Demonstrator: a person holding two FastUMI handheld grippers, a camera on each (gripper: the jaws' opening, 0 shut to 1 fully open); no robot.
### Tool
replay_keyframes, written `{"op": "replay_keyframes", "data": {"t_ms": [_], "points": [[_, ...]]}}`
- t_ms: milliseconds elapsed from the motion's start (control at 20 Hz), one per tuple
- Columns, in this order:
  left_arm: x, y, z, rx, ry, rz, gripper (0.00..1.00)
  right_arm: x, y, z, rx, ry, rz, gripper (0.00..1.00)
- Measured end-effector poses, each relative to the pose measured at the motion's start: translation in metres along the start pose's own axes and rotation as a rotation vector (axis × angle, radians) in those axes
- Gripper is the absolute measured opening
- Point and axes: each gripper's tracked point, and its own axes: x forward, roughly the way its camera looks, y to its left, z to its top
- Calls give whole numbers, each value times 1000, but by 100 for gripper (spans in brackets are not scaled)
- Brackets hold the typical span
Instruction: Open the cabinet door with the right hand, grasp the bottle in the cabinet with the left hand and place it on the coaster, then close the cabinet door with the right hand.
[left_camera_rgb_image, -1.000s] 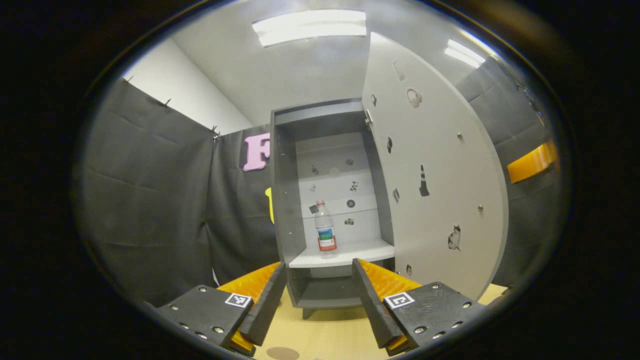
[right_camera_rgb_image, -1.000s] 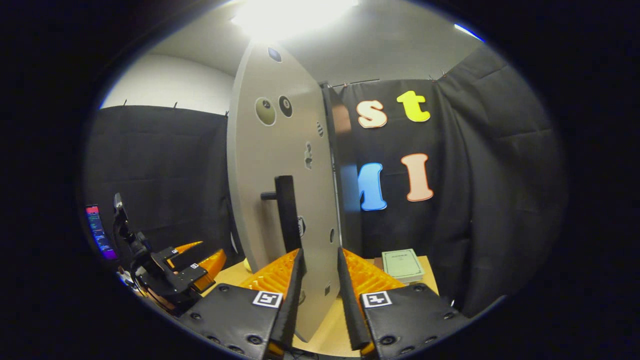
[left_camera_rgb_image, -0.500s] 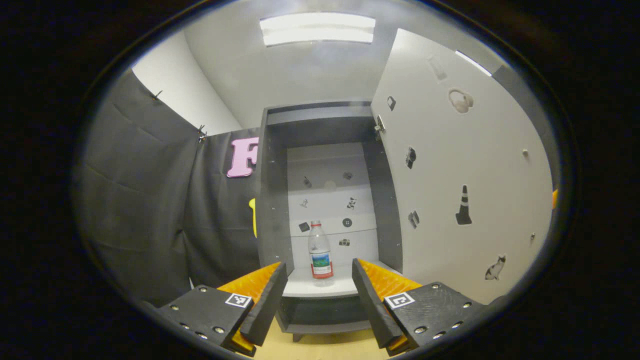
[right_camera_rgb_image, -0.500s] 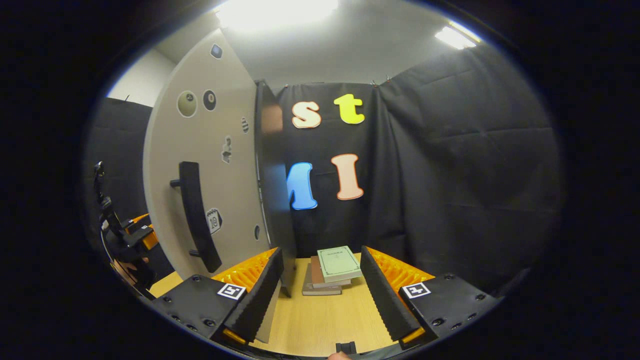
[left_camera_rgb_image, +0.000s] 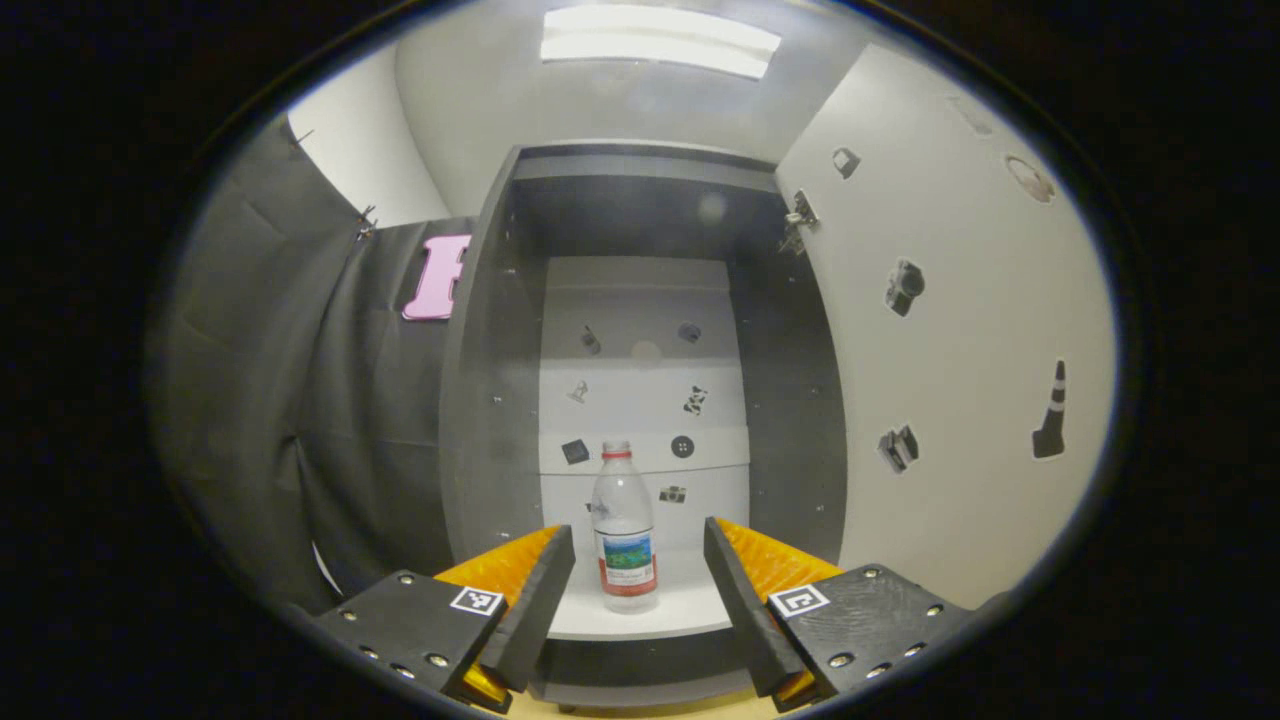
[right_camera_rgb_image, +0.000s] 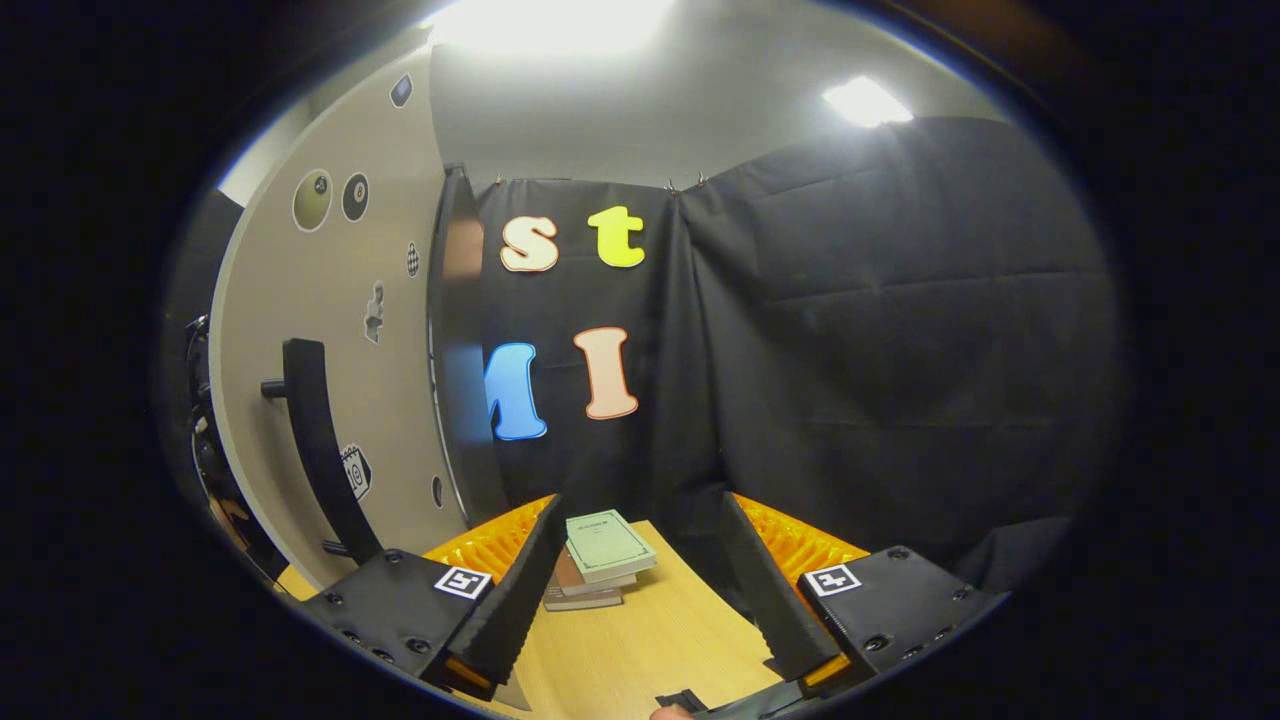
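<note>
The left gripper (left_camera_rgb_image: 638, 590) is spread, framing the bottle (left_camera_rgb_image: 624, 530) upright on the cabinet shelf (left_camera_rgb_image: 690, 615). The right gripper (right_camera_rgb_image: 640, 590) is spread, empty. Off-centre, a finger could topple the bottle.

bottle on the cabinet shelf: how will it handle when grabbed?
The bottle stands tall and narrow, so a push near its cap probably tips it. It looks like clear thin plastic, so it may flex under squeeze. Fill level is unclear; weight uncertain. The left hand-held gripper is open, not touching it.
</note>
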Motion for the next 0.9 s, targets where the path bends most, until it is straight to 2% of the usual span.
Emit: {"op": "replay_keyframes", "data": {"t_ms": [150,300,550,900], "points": [[32,5,-7,-3,5,-25,78,-4,-4,-2,-12,8,-53,98],[59,8,-12,4,6,-44,81,-9,-12,-4,-21,15,-118,98],[93,18,-30,-19,31,-42,79,-13,-19,-3,-34,13,-202,98],[129,30,-44,-48,56,-29,79,-17,-23,-8,-53,32,-263,98]]}}
